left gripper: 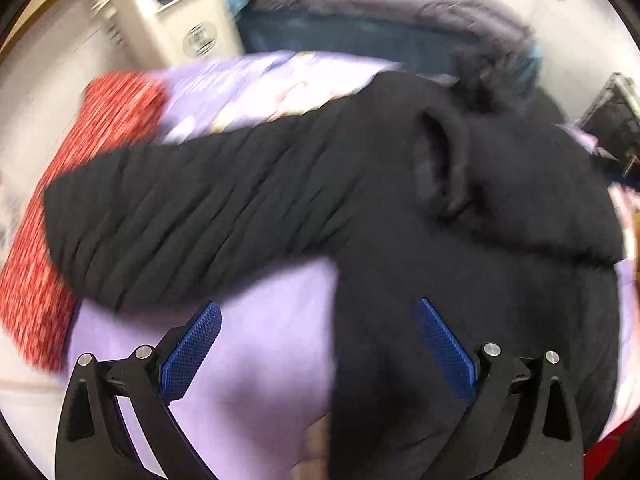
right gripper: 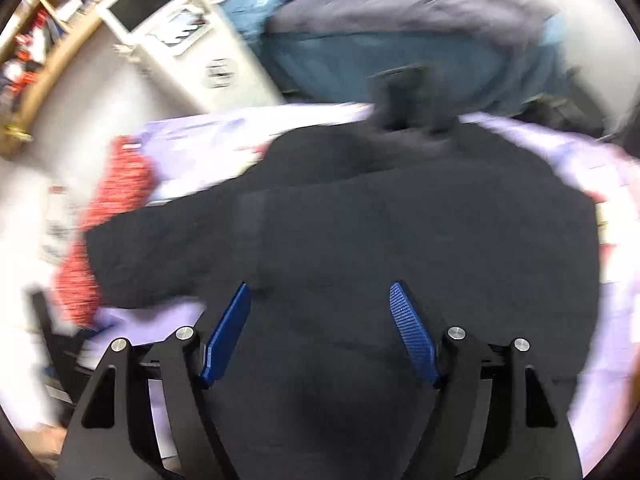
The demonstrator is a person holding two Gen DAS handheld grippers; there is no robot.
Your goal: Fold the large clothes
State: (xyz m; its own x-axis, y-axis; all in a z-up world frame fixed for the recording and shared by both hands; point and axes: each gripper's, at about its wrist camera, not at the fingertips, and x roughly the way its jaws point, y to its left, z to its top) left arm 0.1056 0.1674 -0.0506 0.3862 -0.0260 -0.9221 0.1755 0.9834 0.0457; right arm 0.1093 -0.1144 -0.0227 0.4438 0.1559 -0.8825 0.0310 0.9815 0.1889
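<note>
Lying spread on a lilac sheet [left gripper: 248,360], the black quilted jacket [left gripper: 400,200] sits ahead of and beneath both tools, one sleeve [left gripper: 180,208] reaching left toward a red patterned cloth [left gripper: 36,264]. Left hand-held gripper [left gripper: 318,308]: jaws wide apart, holding nothing, above the jacket's edge. Right hand-held gripper [right gripper: 320,292]: also wide open, empty, over the jacket body. Both views motion-blurred.

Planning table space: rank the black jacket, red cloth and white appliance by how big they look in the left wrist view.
1. black jacket, largest by far.
2. red cloth.
3. white appliance; it stands farther back and is cut off, so this last ranking is unsure.
</note>
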